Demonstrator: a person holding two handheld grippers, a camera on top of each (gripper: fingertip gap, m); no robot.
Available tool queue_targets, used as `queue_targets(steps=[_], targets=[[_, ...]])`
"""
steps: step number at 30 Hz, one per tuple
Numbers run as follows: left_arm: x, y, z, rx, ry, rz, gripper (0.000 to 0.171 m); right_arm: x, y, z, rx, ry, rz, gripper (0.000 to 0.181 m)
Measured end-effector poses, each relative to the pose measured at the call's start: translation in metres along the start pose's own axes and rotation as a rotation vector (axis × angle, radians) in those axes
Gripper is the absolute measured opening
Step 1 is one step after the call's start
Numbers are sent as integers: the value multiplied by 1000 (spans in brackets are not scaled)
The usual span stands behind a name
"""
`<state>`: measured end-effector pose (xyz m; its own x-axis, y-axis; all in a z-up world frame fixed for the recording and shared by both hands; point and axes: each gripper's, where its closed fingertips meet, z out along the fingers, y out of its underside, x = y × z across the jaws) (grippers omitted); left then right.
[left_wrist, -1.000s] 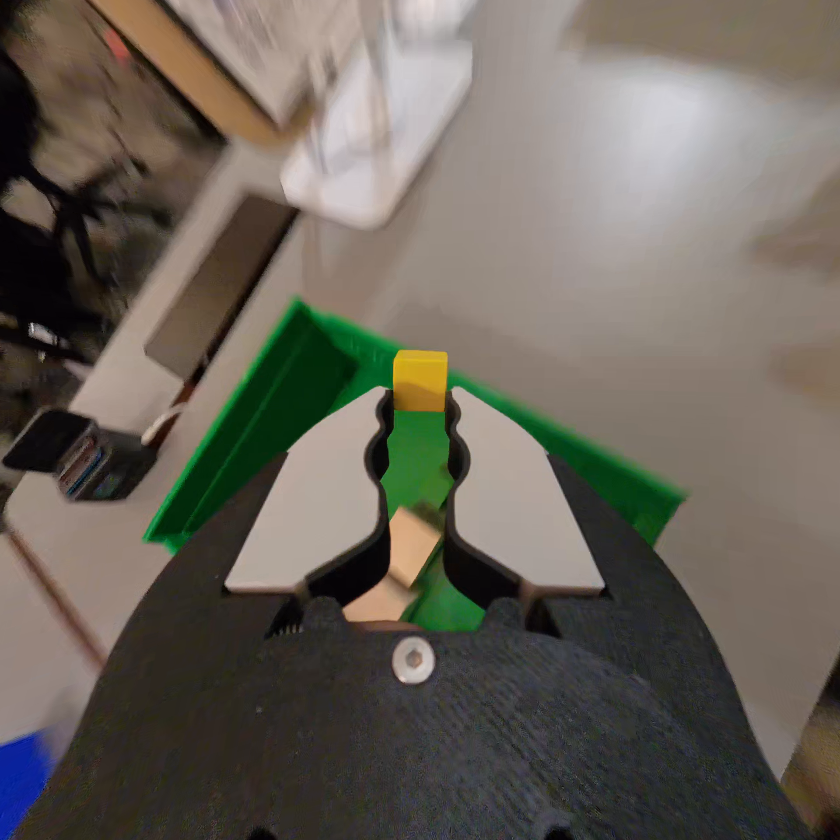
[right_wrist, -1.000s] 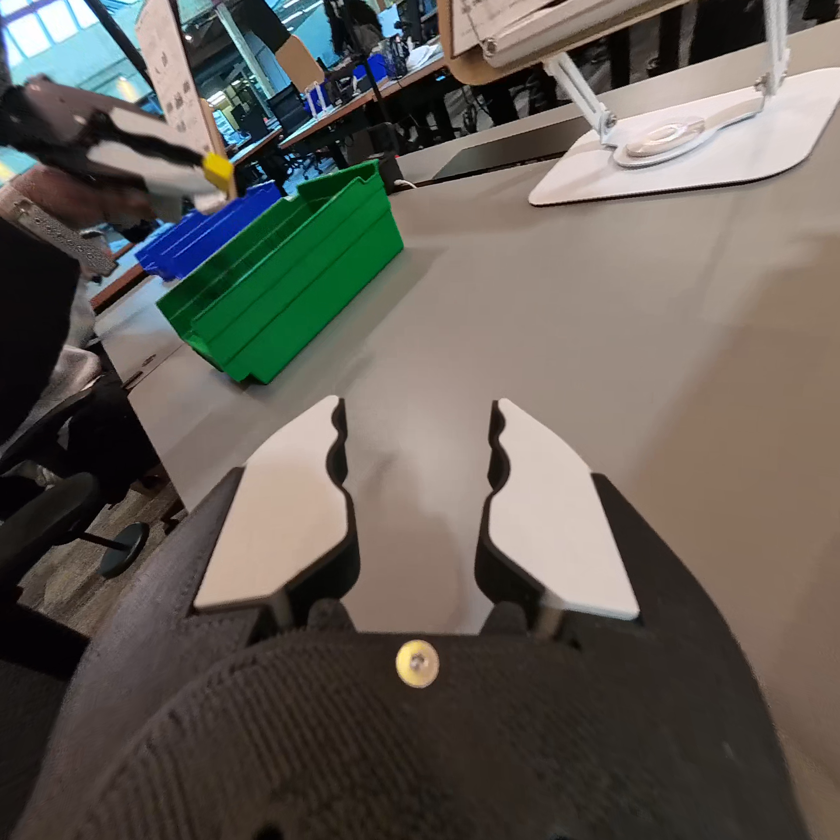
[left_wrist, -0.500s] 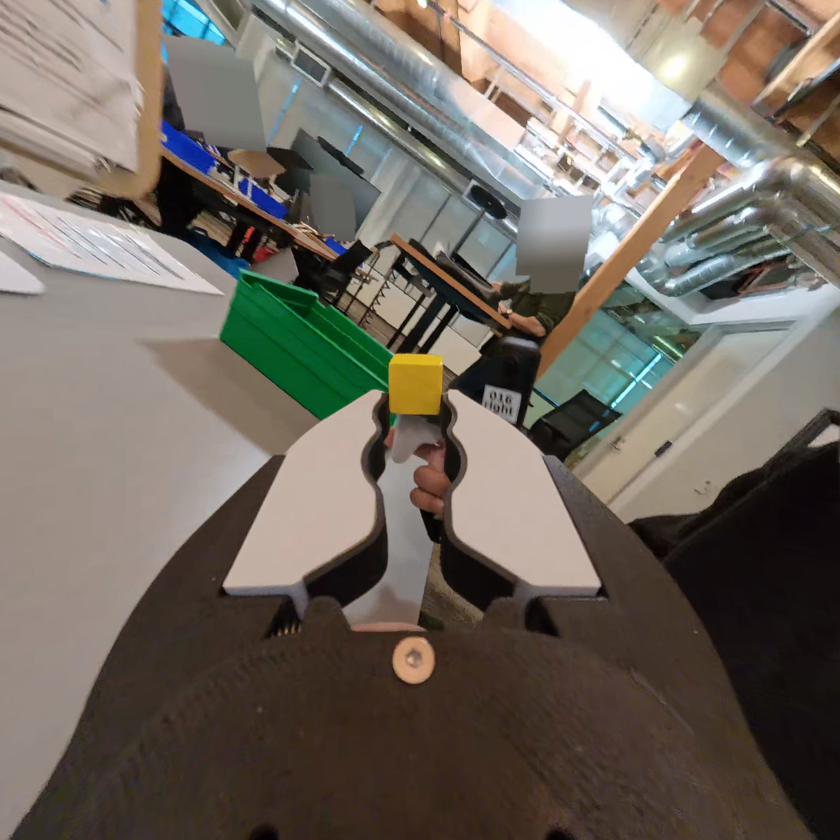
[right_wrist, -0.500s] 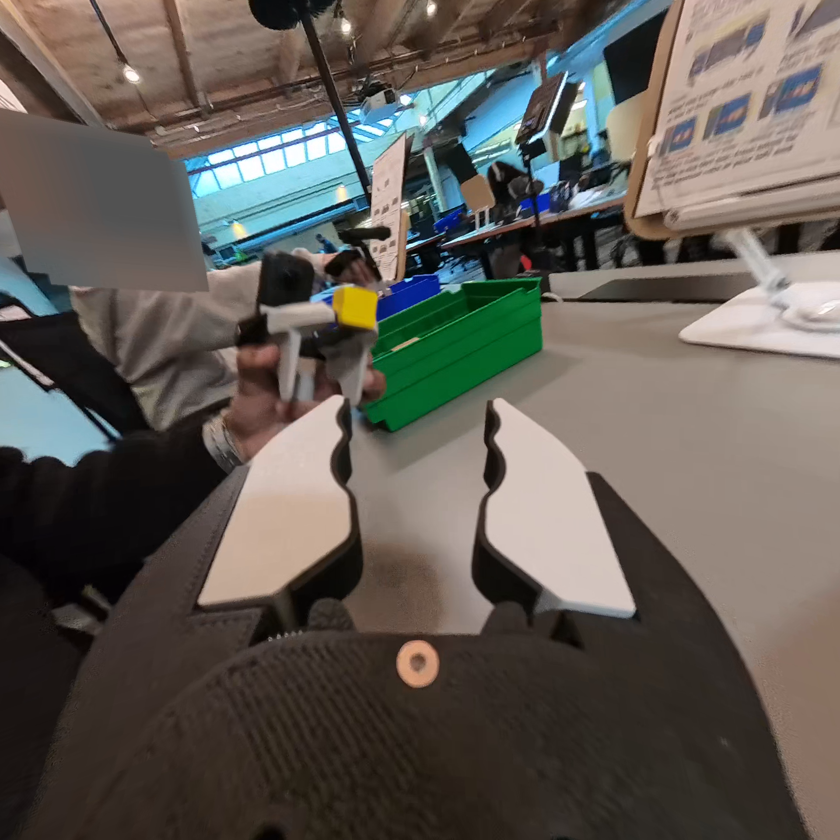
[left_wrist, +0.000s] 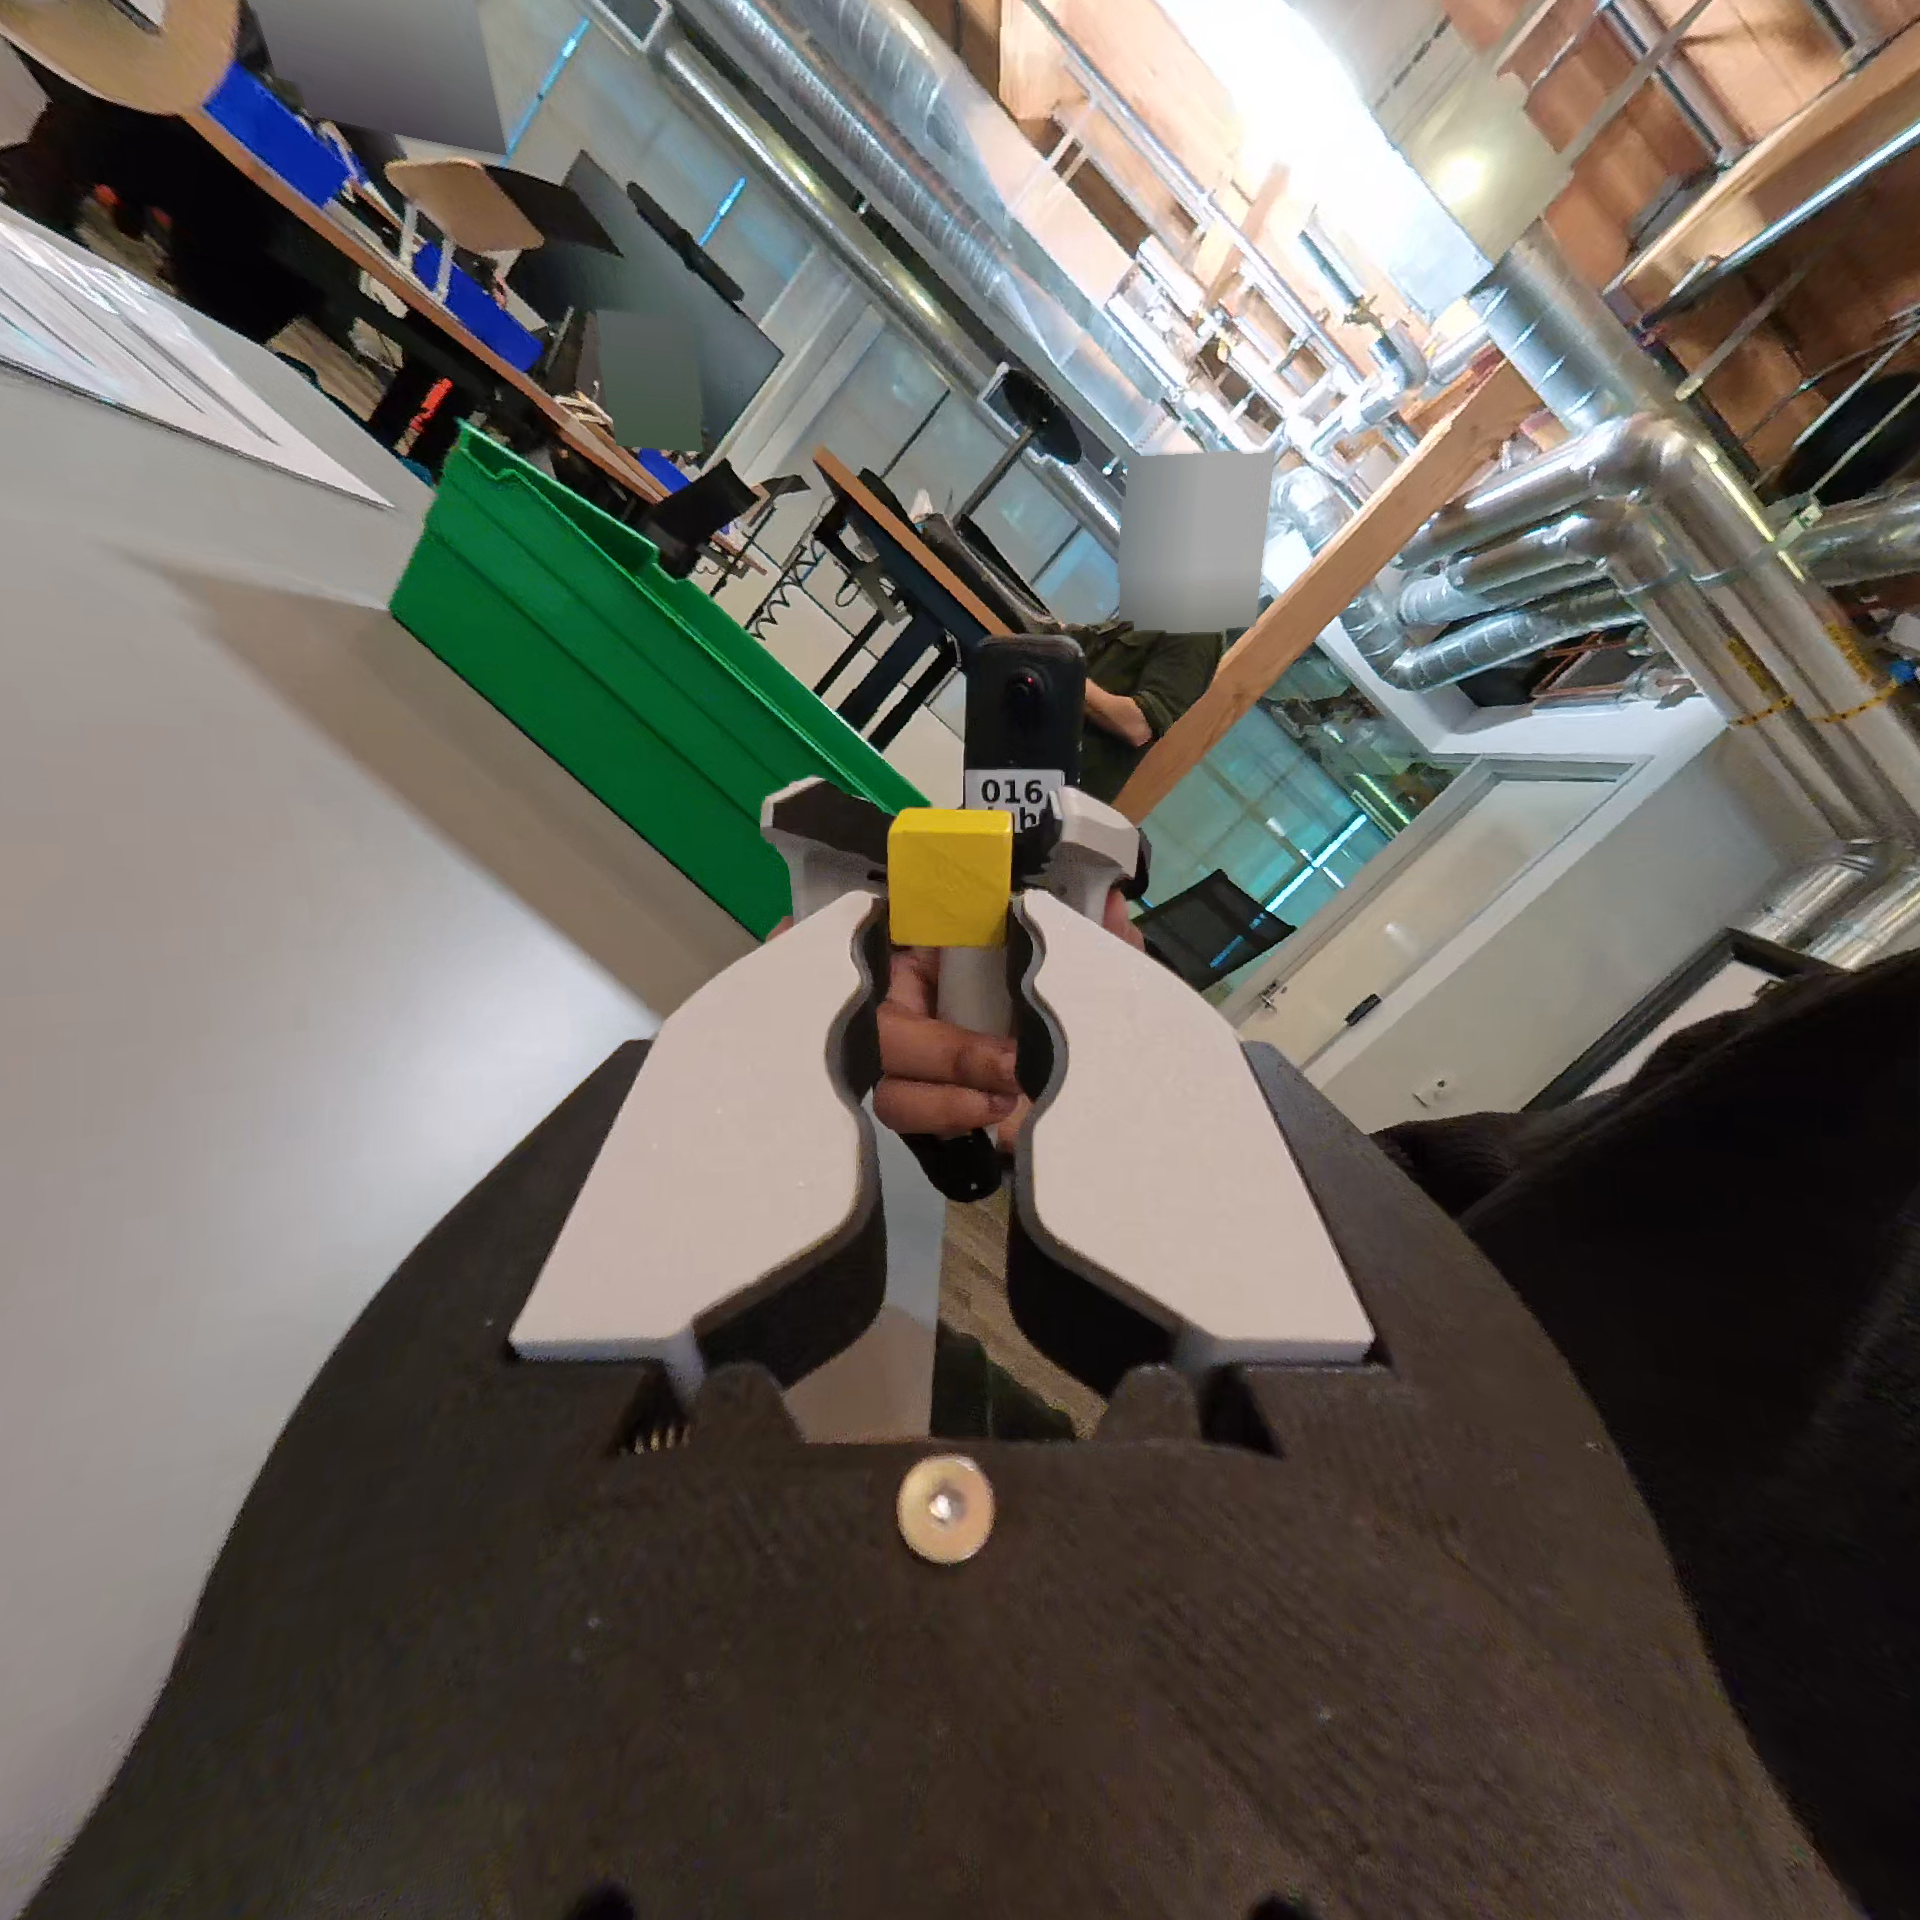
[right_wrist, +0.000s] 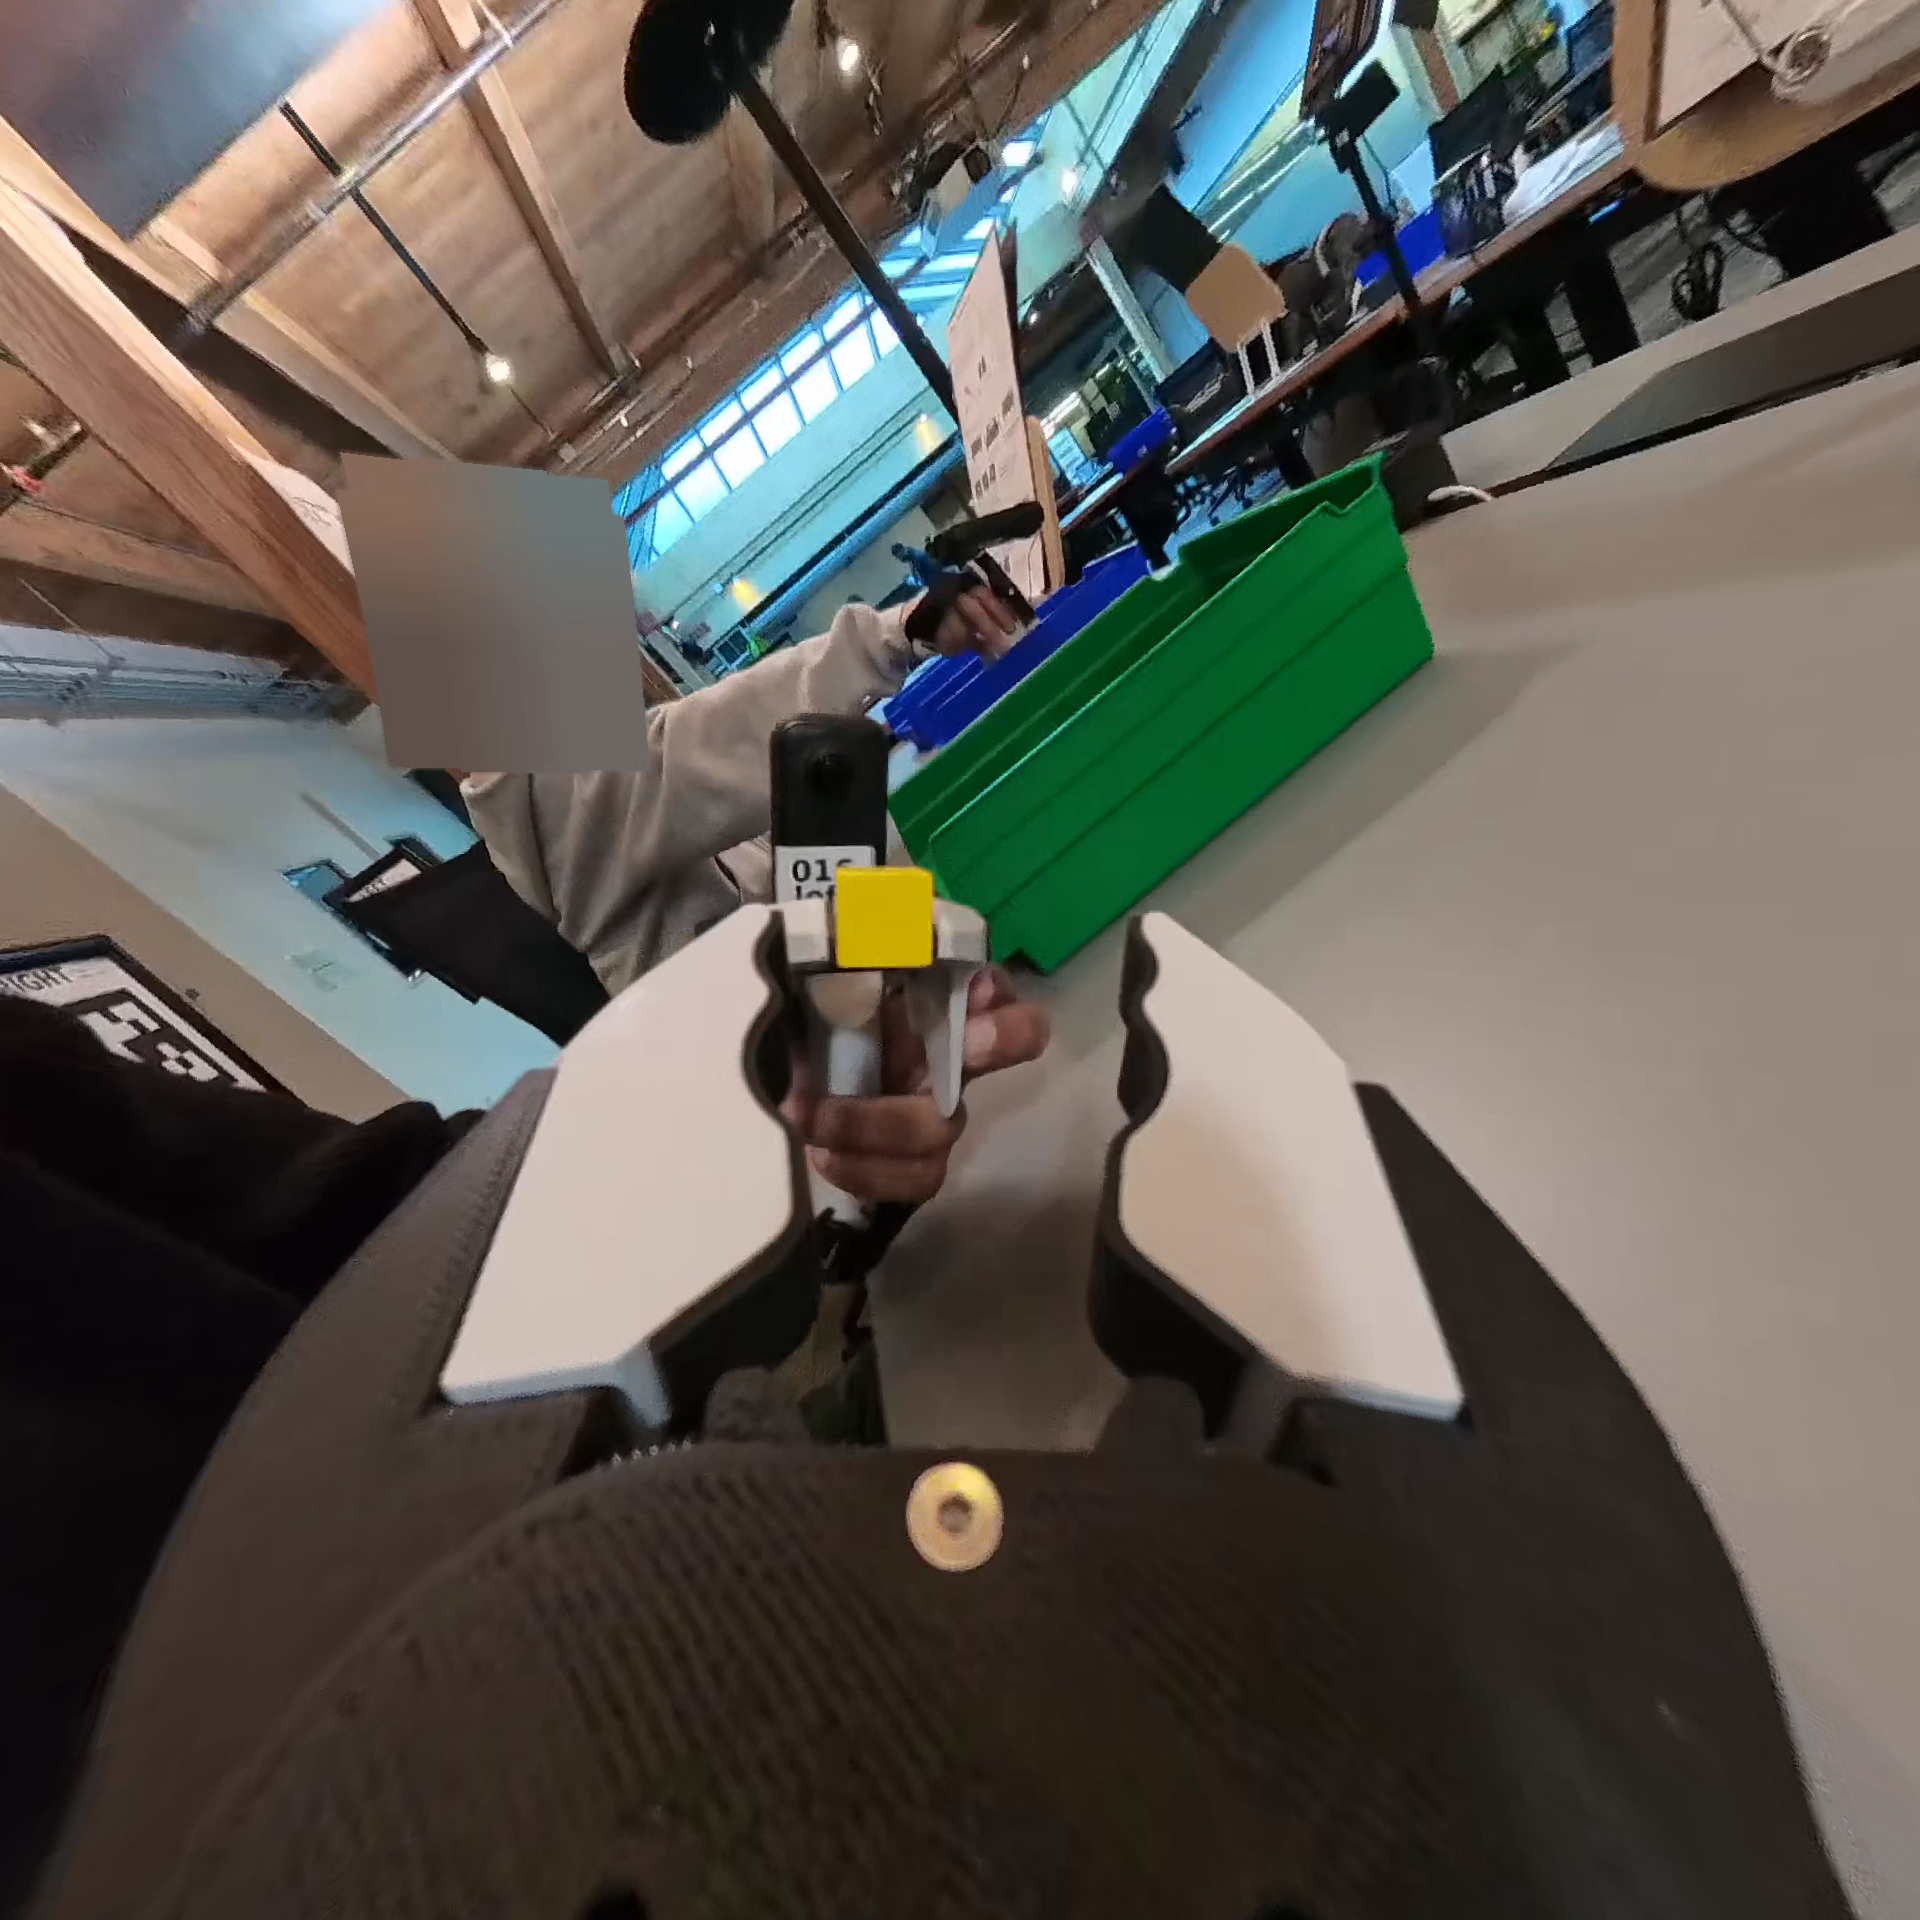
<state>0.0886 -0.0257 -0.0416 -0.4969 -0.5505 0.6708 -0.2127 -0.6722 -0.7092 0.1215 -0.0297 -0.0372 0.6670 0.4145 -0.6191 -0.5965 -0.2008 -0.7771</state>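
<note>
Yellow and small, a block (left_wrist: 950, 879) sits pinched between the two grey fingertips of the left gripper (left_wrist: 950, 925), just above the middle of the left wrist view, raised off the grey table (left_wrist: 260, 1039) that fills the left side of that frame. Directly behind the block, facing it, is the right gripper (left_wrist: 951, 831), its fingers spread to either side of the block and held by a hand (left_wrist: 940, 1060) that shows through the gap between the near fingers; a black camera (left_wrist: 1023, 707) stands on top of it. In the right wrist view the right gripper (right_wrist: 951, 977) has its wide grey fingers parted and grasping nothing. Between and beyond them, slightly left of centre, the left gripper (right_wrist: 883, 930) points back with the yellow block (right_wrist: 883, 917) clamped at its tips, a hand (right_wrist: 894, 1112) wrapped round its handle and a black camera (right_wrist: 828, 805) above it. Farther off, a green bin (right_wrist: 1195, 727) rests on the grey table (right_wrist: 1610, 831), right of centre; in the left wrist view the same bin (left_wrist: 613, 675) lies left of centre. Blue bins (right_wrist: 987, 665) sit behind it. A person in a light sleeve (right_wrist: 665, 790) is at the left, with other desks far beyond.
</note>
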Motion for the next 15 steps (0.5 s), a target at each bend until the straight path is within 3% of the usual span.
queue_targets(steps=[3, 7, 10, 15], targets=[[-9, -5, -3, 4, -32, 7, 21, 13, 8, 6, -54, -17, 0, 59], [-13, -2, 1, -29, -40, -13, 21, -1, 10, 4, -51, -98, 53, 47], [-9, 10, 13, -91, -18, 17, 21, 2, 19, -4, -88, -32, 33, 47], [-3, 28, 28, -151, 16, 23, 21, 4, 13, -20, -24, -20, 123, 42]])
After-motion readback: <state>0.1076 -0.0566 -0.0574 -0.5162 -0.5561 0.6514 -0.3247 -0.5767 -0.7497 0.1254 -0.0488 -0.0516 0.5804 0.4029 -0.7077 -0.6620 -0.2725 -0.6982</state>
